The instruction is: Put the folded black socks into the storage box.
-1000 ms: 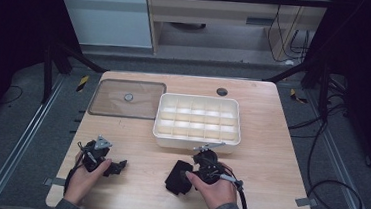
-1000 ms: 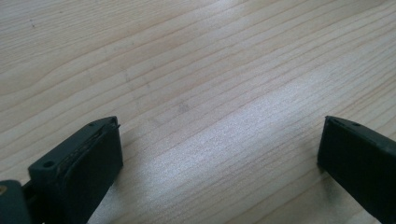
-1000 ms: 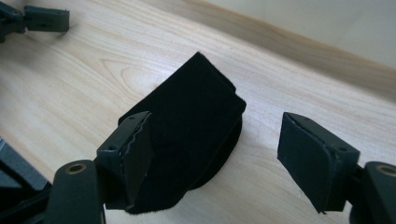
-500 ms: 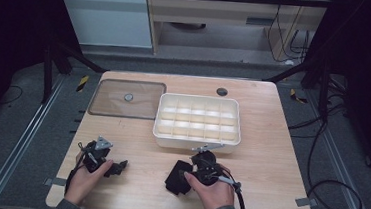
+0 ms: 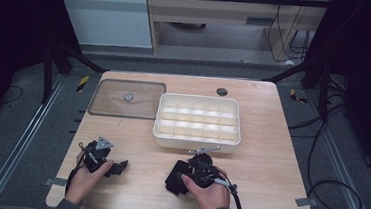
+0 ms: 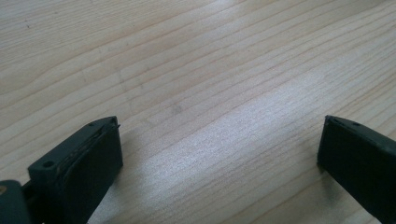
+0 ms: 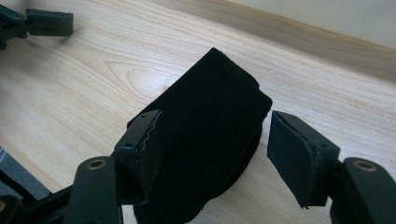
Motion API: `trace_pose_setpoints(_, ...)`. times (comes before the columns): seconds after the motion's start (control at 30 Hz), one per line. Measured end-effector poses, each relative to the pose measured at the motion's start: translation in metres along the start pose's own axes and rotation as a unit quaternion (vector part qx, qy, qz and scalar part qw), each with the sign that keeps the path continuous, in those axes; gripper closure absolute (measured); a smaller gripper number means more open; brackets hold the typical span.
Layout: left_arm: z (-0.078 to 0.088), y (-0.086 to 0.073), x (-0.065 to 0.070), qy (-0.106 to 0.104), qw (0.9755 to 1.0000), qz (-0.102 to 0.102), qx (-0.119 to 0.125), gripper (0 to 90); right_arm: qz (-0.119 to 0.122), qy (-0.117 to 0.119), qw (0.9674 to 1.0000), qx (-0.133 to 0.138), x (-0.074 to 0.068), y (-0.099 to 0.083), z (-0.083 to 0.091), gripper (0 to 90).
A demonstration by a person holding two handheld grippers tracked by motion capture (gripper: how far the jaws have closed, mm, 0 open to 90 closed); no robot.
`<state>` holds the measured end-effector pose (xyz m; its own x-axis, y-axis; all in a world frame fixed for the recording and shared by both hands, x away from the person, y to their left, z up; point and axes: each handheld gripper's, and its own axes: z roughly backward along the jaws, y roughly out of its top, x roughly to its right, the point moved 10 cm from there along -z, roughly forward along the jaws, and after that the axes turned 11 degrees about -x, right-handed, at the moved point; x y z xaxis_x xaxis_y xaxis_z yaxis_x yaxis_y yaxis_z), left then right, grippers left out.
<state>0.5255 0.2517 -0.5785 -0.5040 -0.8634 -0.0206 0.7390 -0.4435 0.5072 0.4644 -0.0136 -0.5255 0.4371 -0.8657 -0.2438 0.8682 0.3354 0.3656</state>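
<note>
Left gripper [image 6: 219, 154] jaws wide apart; bare table [image 6: 210, 70] between

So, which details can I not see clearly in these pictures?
- Black pouch, right gripper view: its near end is hidden behind the jaws; contents cannot be told.
- Small round thing on the clear lid, high view: too small to identify.
- White tray compartments, high view: contents unclear.

No legible text, label or number — not on any surface

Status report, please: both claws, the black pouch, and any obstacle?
Left claw open on bare table. Right claw has just been closing around black pouch, one pad touching, other still apart. White tray just beyond; nothing blocking.
</note>
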Motion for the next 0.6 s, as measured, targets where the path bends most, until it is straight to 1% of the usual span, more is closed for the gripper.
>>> trace_pose_setpoints(0.1, 0.000, 0.000, 0.001, 0.000, 1.0000, -0.001, 0.001, 0.0, 0.001, -0.007, 1.0000, -0.001, 0.000, -0.001, -0.003, 35.4)
trace_pose_setpoints(0.27, 0.000, 0.000, 0.001, 0.000, 1.0000, -0.001, 0.001, 0.0, -0.002, -0.010, 0.9999, -0.010, 0.001, -0.004, -0.012, 36.7)
trace_pose_setpoints(0.4, -0.001, 0.001, 0.002, -0.001, 1.0000, 0.000, 0.003, 0.0, -0.007, -0.002, 0.9999, -0.013, 0.002, -0.006, -0.016, 37.6)
trace_pose_setpoints(0.6, -0.001, 0.001, 0.003, -0.003, 1.0000, -0.003, 0.002, 0.0, -0.013, 0.002, 0.9997, -0.020, 0.002, -0.009, -0.021, 39.0)
